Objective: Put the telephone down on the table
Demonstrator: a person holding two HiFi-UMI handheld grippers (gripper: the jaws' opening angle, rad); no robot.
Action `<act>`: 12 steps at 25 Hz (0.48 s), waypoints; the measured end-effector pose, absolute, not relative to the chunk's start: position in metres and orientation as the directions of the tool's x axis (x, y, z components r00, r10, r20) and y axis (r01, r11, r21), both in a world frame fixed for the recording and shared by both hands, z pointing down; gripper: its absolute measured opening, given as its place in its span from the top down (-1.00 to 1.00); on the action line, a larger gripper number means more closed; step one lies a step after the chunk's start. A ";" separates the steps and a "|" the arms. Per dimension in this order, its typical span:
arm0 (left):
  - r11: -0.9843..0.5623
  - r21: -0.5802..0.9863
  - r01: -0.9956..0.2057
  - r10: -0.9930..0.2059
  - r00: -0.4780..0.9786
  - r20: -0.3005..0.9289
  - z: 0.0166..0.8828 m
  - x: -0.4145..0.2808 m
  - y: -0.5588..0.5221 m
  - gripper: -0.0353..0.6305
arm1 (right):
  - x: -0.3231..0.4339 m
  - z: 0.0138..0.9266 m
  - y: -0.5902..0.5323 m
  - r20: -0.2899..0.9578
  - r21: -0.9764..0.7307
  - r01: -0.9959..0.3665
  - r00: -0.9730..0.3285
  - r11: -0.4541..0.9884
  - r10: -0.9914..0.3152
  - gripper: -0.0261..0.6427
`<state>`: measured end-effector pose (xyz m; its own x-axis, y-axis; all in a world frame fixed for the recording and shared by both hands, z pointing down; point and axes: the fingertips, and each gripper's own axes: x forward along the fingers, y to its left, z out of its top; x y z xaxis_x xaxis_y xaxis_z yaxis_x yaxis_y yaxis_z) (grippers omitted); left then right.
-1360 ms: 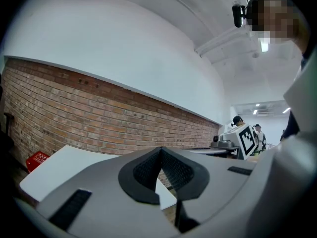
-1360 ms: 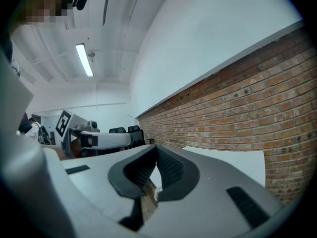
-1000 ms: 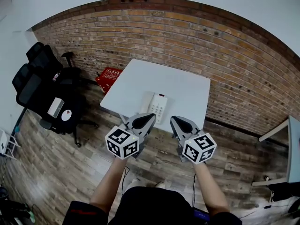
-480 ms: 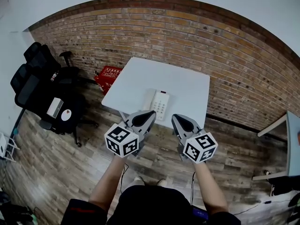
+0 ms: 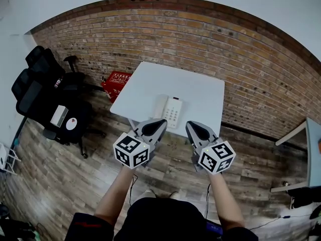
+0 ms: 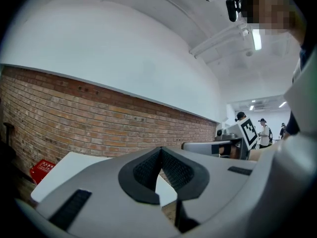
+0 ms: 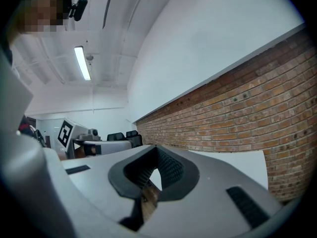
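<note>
Both level, closed, left hand-held gripper [image 5: 158,123], right hand-held gripper [image 5: 192,126]

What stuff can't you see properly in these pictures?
- Telephone: button numbers too small in the head view; the left claw covers its near corner.
- Telephone in both gripper views: hidden behind the left claw's and right claw's own grey bodies.
- Red basket: print too small in the head view; the table hides part.

Black chairs [image 5: 42,89], possibly red basket [image 5: 116,81], brick wall [image 5: 210,39]
</note>
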<state>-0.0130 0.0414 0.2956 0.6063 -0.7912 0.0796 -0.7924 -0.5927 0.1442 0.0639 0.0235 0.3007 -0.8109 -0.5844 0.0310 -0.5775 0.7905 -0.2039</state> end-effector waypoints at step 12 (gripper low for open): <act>-0.588 0.164 -0.792 -0.795 0.603 0.063 0.294 -0.012 0.044 0.87 | 0.063 0.300 0.025 0.022 -0.210 -0.571 -0.814 0.794 -0.580 0.89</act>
<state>-0.0123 0.0441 0.2940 0.6032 -0.7952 0.0626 -0.7921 -0.5880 0.1639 0.0633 0.0250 0.3005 -0.8141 -0.5803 0.0220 -0.5712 0.7935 -0.2099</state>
